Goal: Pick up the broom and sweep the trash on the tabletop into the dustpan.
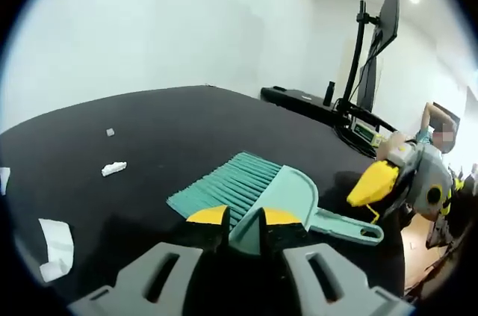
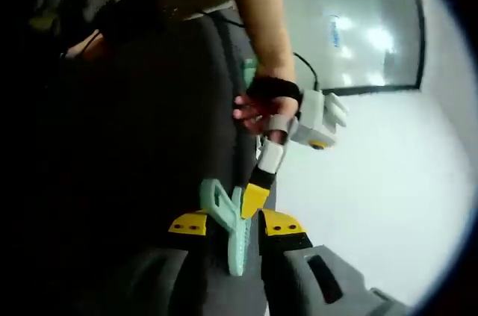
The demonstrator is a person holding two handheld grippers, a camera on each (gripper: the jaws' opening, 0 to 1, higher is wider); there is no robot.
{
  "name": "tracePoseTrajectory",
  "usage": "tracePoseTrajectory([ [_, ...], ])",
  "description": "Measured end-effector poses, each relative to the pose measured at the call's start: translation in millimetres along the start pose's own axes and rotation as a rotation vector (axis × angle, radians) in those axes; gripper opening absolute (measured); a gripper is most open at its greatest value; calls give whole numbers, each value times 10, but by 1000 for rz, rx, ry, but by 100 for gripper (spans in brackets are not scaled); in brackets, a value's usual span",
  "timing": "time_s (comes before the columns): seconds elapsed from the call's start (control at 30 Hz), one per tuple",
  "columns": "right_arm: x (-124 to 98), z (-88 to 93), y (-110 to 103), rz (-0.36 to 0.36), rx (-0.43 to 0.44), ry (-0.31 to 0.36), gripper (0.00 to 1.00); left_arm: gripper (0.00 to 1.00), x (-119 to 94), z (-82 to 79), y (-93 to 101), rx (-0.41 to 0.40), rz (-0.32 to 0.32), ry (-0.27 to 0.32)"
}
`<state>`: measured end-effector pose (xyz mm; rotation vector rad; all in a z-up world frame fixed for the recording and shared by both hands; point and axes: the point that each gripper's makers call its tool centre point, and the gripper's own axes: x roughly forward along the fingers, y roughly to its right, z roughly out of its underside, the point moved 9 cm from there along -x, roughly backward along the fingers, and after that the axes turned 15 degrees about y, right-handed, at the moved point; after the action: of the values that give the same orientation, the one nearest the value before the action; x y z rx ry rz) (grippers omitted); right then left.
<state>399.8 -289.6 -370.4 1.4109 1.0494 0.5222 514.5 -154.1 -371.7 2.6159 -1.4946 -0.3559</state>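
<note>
**Teal dustpan and broom on the black surface, both tools at them**

Teal plastic is what the two tools meet on. In the left gripper view, the dustpan [image 1: 287,200] lies flat on the black surface [image 1: 172,129], its handle [image 1: 351,228] with a hanging hole pointing away to the right. The broom [image 1: 224,185] lies across the pan's mouth, its teal bristles fanned out over the surface to the left of the pan. Nothing else can be seen inside the pan; the broom covers most of it.

The left tool [image 1: 244,220] has its yellow-tipped jaws on either side of the dustpan's near rim, close against it and seemingly gripping it. The right tool [image 1: 373,183] comes in from the right, its yellow tip just above the pan's handle.

White scraps lie on the surface well to the left of the dustpan: a small crumpled piece [image 1: 113,169], a tiny bit [image 1: 110,132] farther back, and a larger torn piece of paper [image 1: 56,245] nearer the camera.

In the right gripper view, the right tool [image 2: 235,225] has its jaws closed around a teal handle [image 2: 231,230] that stands between them. A person's hand [image 2: 263,110] holds the left tool [image 2: 255,198] beyond it, that tool's yellow tip touching the same teal piece.
</note>
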Motion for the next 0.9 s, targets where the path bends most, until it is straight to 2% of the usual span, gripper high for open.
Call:
tracePoseTrajectory([
  [0.07,52,-4,-8,-12,-22,13,17,14,3,-2,6,-2,-5,-2],
  [0.23,125,-5,6,-15,3,24,9,14,-13,14,-1,-14,-11,19],
  [0.3,128,-10,16,4,26,32,8,14,-32,22,-7,-27,-16,38],
  [0.37,110,-10,82,57,84,48,6,15,-66,35,34,-33,-18,59],
  [0.4,100,11,111,64,88,46,5,18,-95,24,60,-39,-10,64],
  [0.43,95,25,153,65,93,50,5,21,-141,-42,55,-47,-29,76],
  [0.47,93,27,196,86,98,46,4,27,-177,-106,38,-15,-46,94],
  [0.5,78,40,273,127,137,46,4,33,-225,-196,39,64,-50,121],
  [0.53,74,53,305,132,180,47,4,38,-233,-337,16,176,-63,154],
  [0.6,64,74,390,161,216,49,4,38,-343,-518,94,267,-36,190],
  [0.67,68,88,426,166,238,46,4,36,-445,-618,173,303,-19,207],
  [0.7,66,92,434,170,254,44,4,36,-535,-671,223,339,-4,214],
  [0.73,65,80,450,176,264,37,4,36,-619,-704,253,387,-18,237],
  [0.77,62,78,462,180,271,33,4,35,-669,-700,270,413,-20,250],
  [0.87,46,41,527,197,318,34,4,32,-825,-634,302,401,-17,243],
  [0.9,45,24,540,186,364,41,4,33,-883,-612,301,403,-18,241],
])
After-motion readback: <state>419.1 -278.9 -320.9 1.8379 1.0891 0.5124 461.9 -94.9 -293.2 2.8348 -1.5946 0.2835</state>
